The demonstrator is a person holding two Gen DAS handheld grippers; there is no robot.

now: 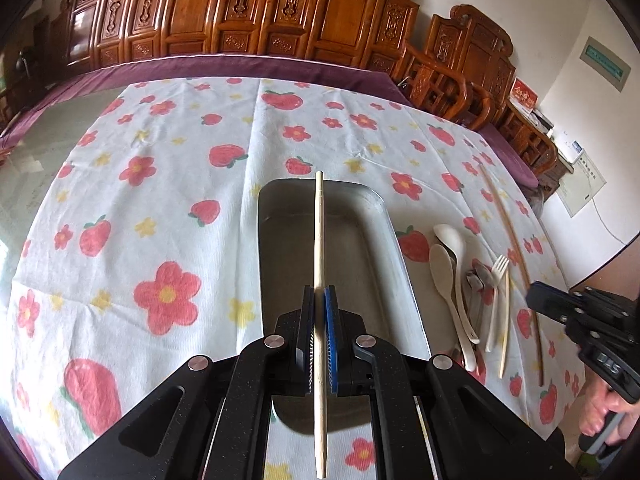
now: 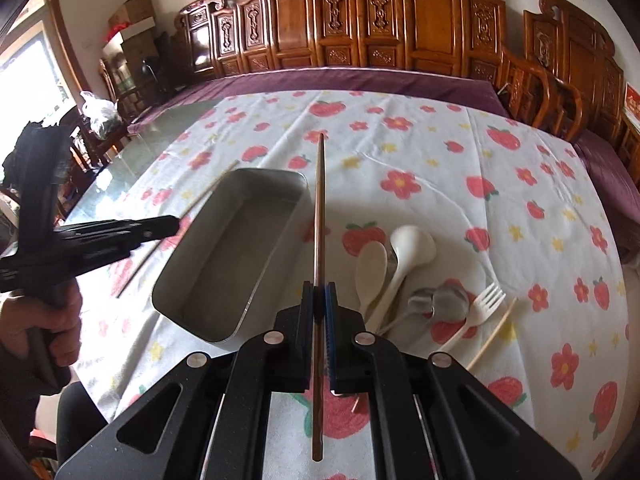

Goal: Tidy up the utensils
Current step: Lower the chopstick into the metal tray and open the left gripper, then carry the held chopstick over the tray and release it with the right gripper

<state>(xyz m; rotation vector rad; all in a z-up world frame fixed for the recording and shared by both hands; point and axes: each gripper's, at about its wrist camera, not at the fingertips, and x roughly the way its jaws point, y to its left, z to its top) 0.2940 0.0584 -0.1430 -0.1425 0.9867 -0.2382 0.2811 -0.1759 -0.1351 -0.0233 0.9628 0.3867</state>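
My left gripper (image 1: 319, 294) is shut on a pale wooden chopstick (image 1: 319, 220), held above the empty metal tray (image 1: 386, 216). My right gripper (image 2: 319, 292) is shut on a dark brown chopstick (image 2: 319, 200), just right of the tray (image 2: 264, 173). Each gripper shows in the other view: the right gripper (image 1: 534, 299) with its brown chopstick (image 1: 508, 224), the left gripper (image 2: 174, 223) left of the tray. Right of the tray lie white spoons (image 2: 412, 242), metal spoons (image 2: 450, 300), a white fork (image 2: 486, 300) and another pale chopstick (image 2: 494, 334).
A strawberry-and-flower tablecloth (image 2: 440, 152) covers the table, with bare glass tabletop (image 2: 120, 184) at its left. Carved wooden chairs (image 2: 400, 20) line the far side behind a purple cloth. A person's hand (image 2: 44, 320) grips the left tool's handle.
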